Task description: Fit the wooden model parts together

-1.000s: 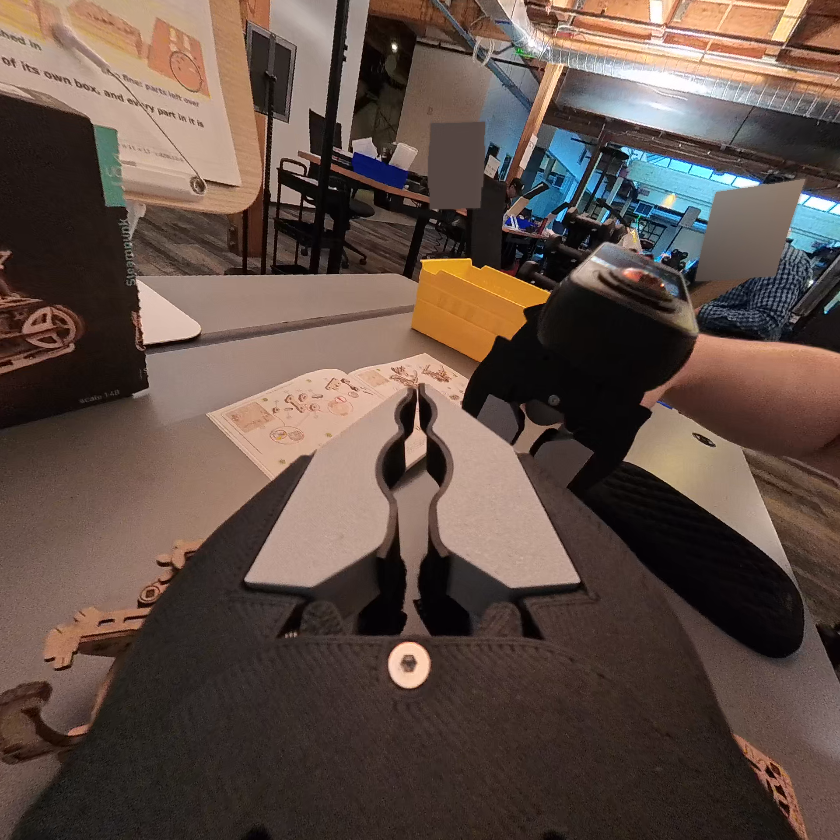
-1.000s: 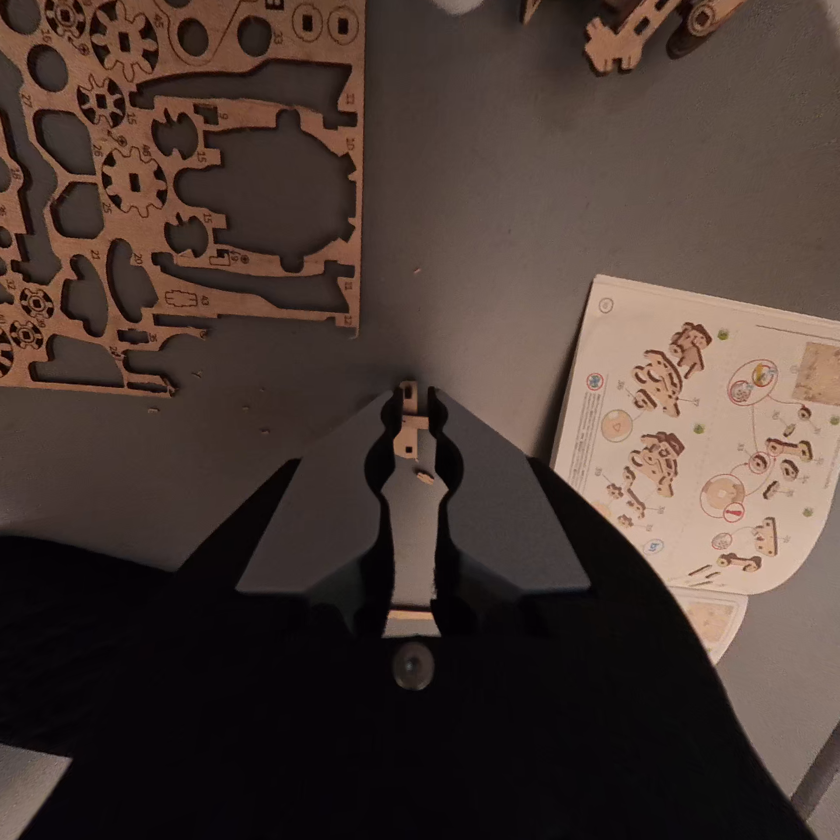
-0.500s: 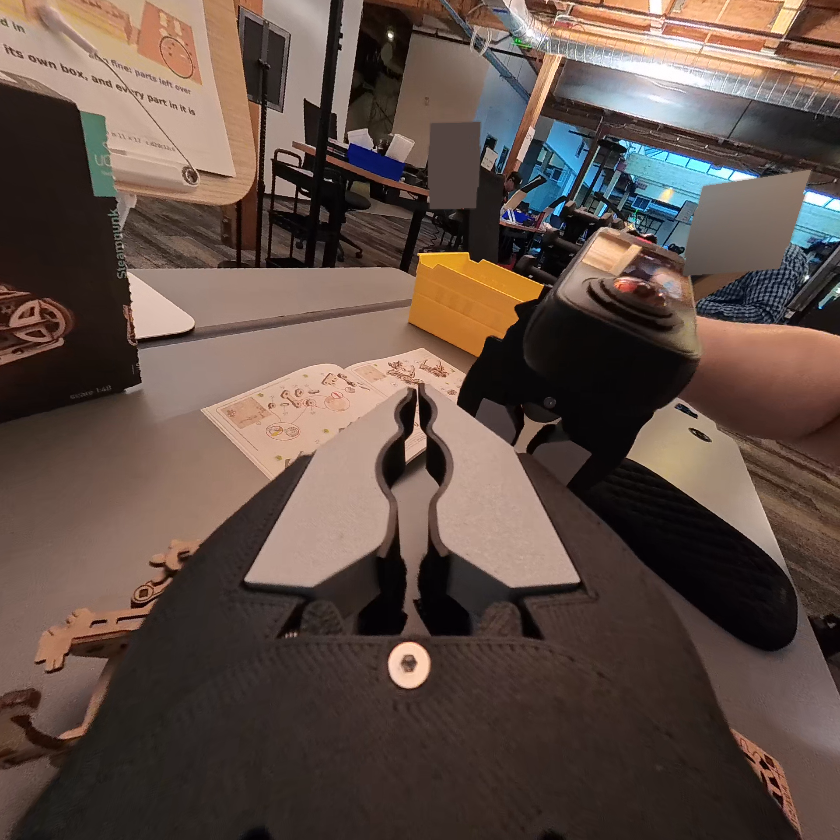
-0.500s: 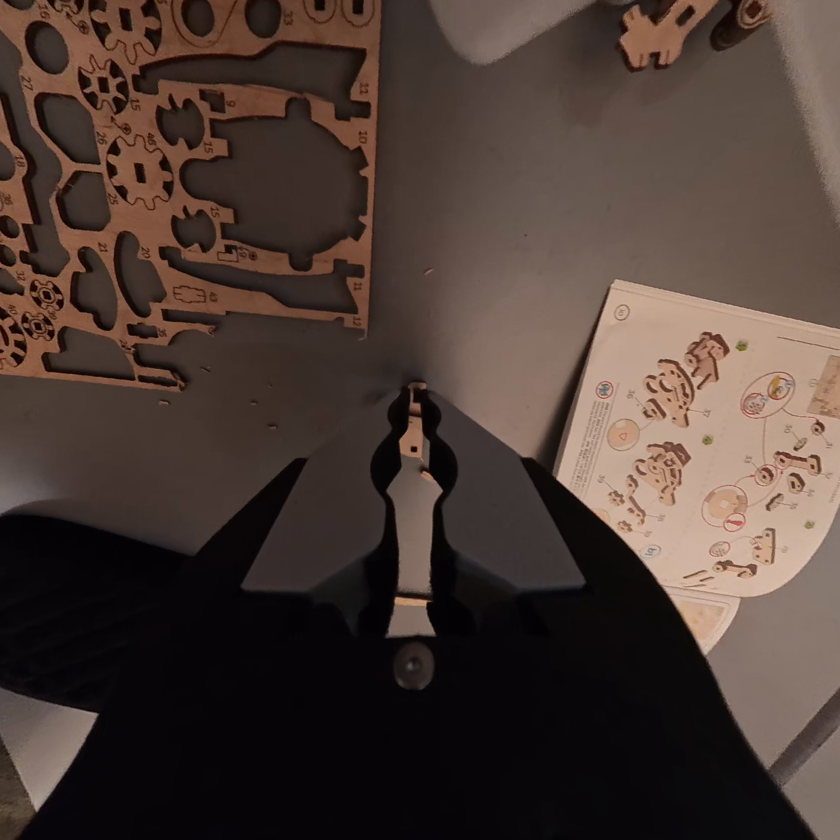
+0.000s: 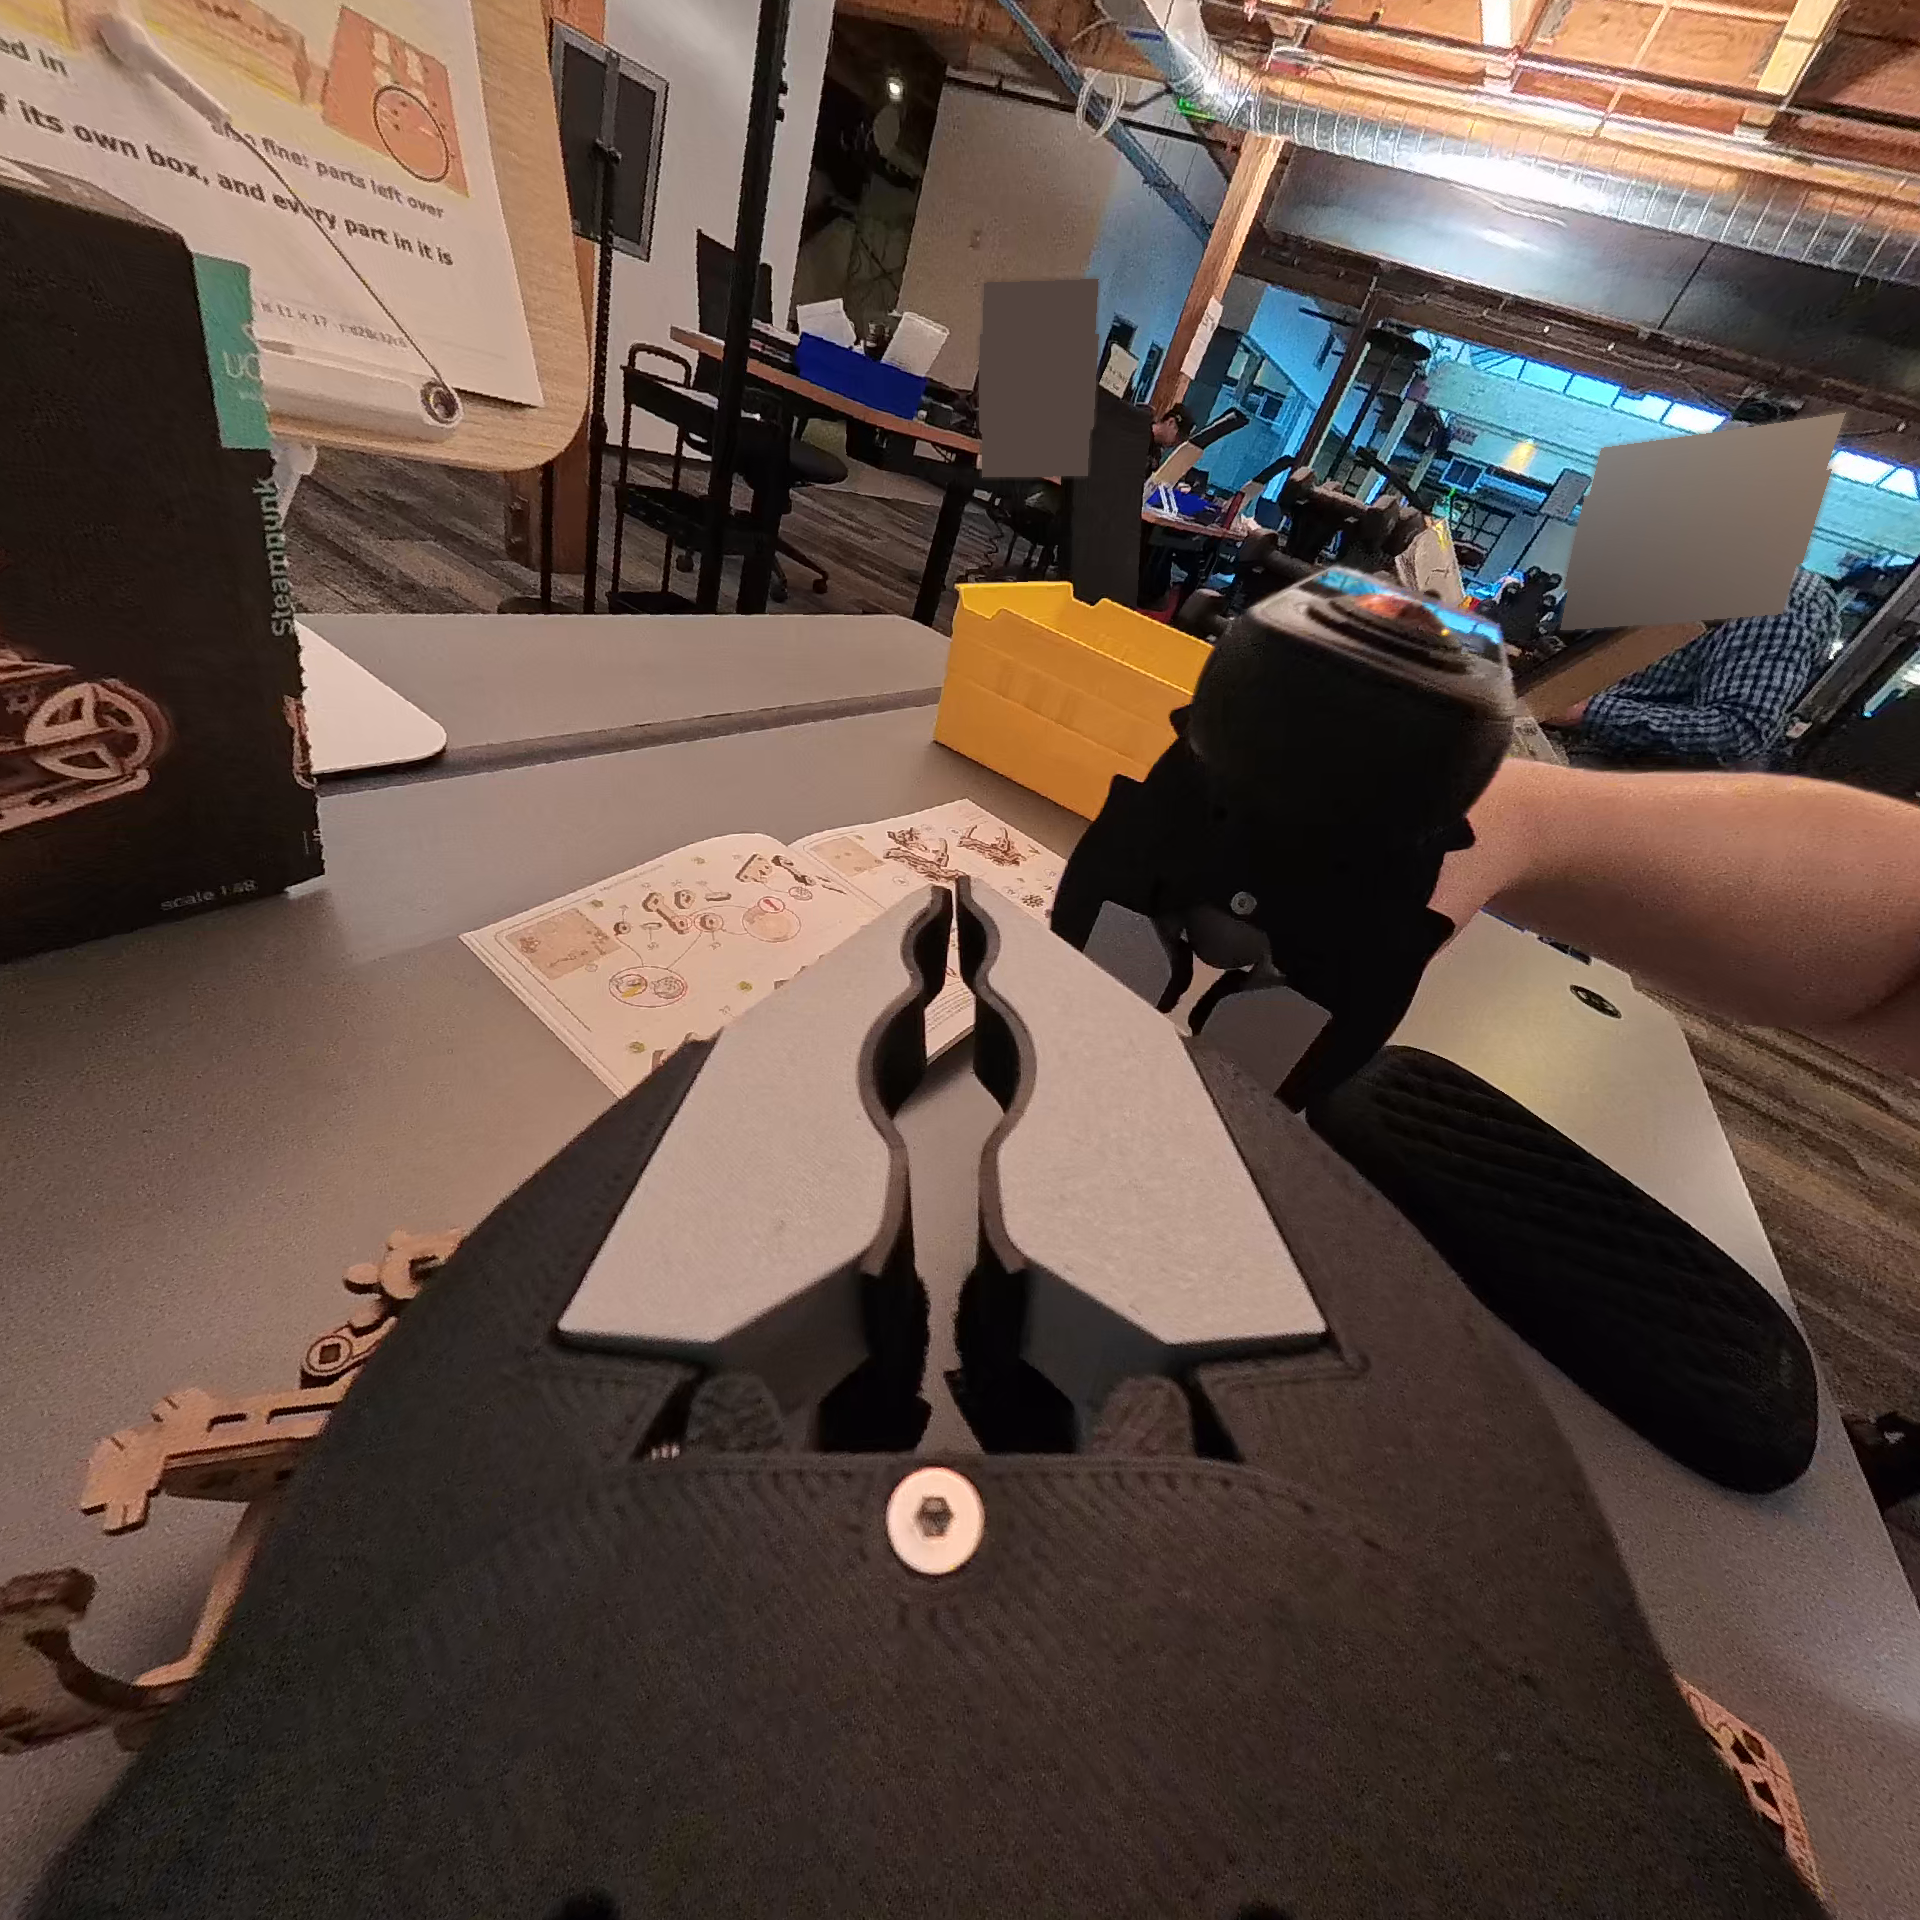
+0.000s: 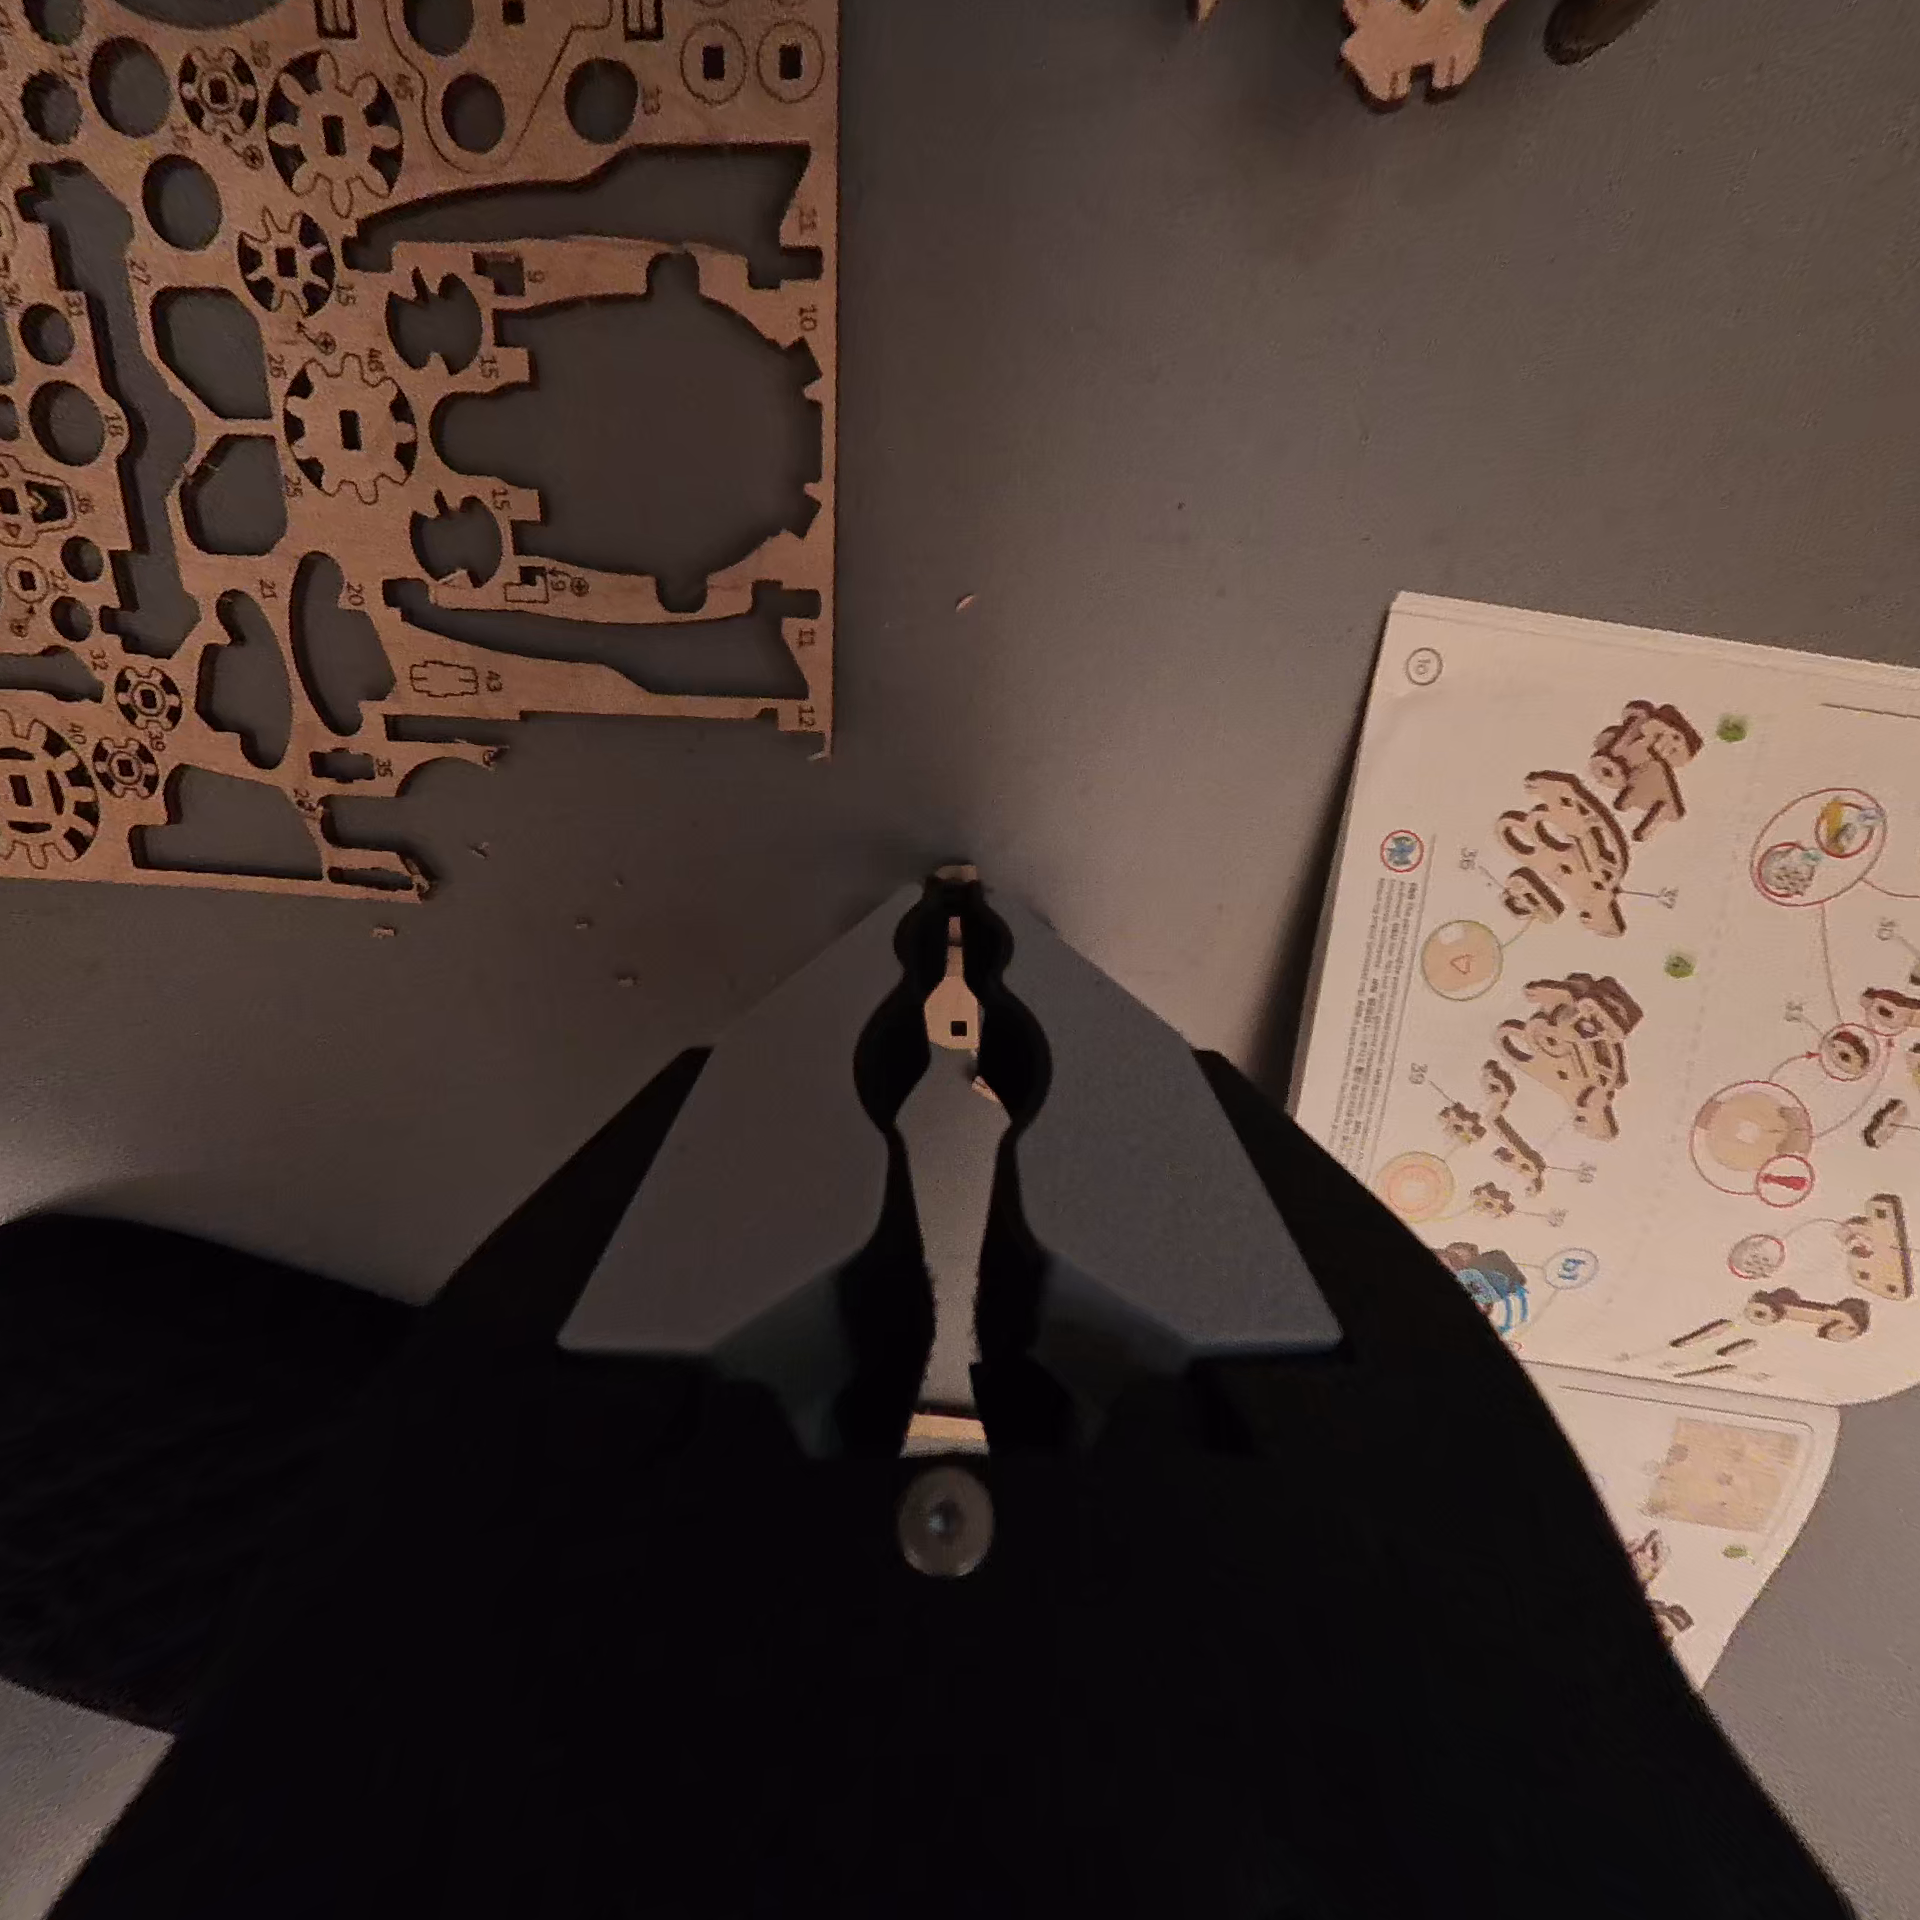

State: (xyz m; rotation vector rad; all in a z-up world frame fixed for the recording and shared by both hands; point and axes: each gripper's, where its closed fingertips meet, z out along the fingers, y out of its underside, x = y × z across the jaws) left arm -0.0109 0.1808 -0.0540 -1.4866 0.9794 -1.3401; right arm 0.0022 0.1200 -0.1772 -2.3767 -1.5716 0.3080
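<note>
One small wooden part (image 6: 954, 1013) sits pinched in my right claw (image 6: 956, 883); my left claw (image 5: 954, 902) is closed, empty; next, carry it to the model (image 6: 1413, 52) at top right

Shut tongs (image 5: 954, 902) above booklet (image 5: 727, 935)

Table (image 5: 260, 1091): plain grey. Left gripper (image 5: 954, 899): light grey fingers in a black ribbed body. Right gripper (image 6: 954, 894): dark grey fingers, black body. Small wooden part (image 6: 954, 1013) between them: pale tan. Cut-out sheet (image 6: 416, 416): light brown wood with dark-edged openings. Instruction booklet (image 6: 1621, 987): white, with brown figures and red circles. Bin (image 5: 1049, 707): solid yellow. Box (image 5: 125, 582): black with a teal stripe. Assembled model piece (image 5: 208, 1444): tan wood. Sleeve (image 5: 1714, 696) in the background: blue-and-white check.
</note>
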